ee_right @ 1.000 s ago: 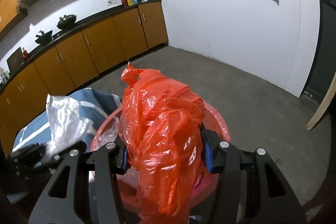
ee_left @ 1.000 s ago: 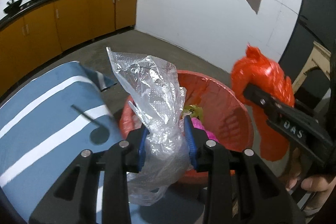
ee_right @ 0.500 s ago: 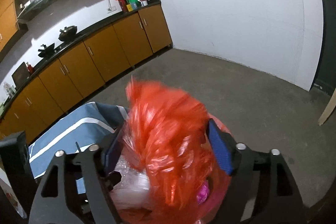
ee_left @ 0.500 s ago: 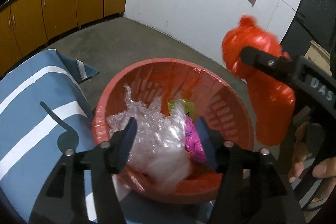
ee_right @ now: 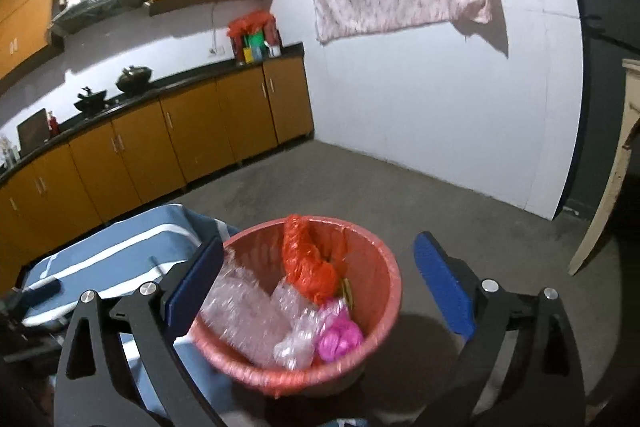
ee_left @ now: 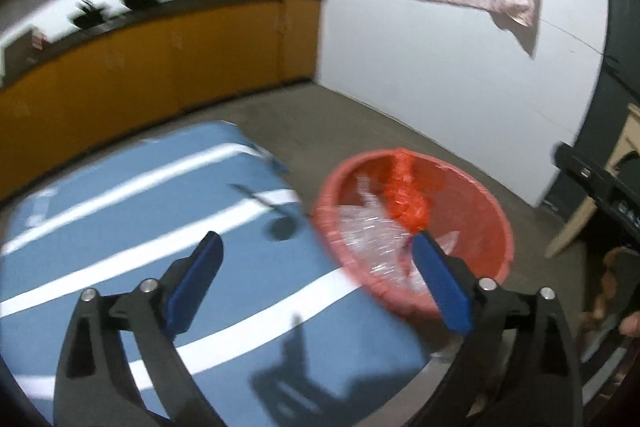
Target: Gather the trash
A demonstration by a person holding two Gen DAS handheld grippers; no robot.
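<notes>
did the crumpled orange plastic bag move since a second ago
Yes. The crumpled orange plastic bag dropped from between the right gripper's fingers into the red plastic basket.

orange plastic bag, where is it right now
In the right wrist view the orange plastic bag lies inside the red bin, toward its far wall, beside the clear plastic wrap and behind the pink bag.

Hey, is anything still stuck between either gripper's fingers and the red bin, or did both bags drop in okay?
Nothing visible. The orange bag and clear bag lie inside the red bin; both grippers' jaws, just opened, hold nothing.
</notes>
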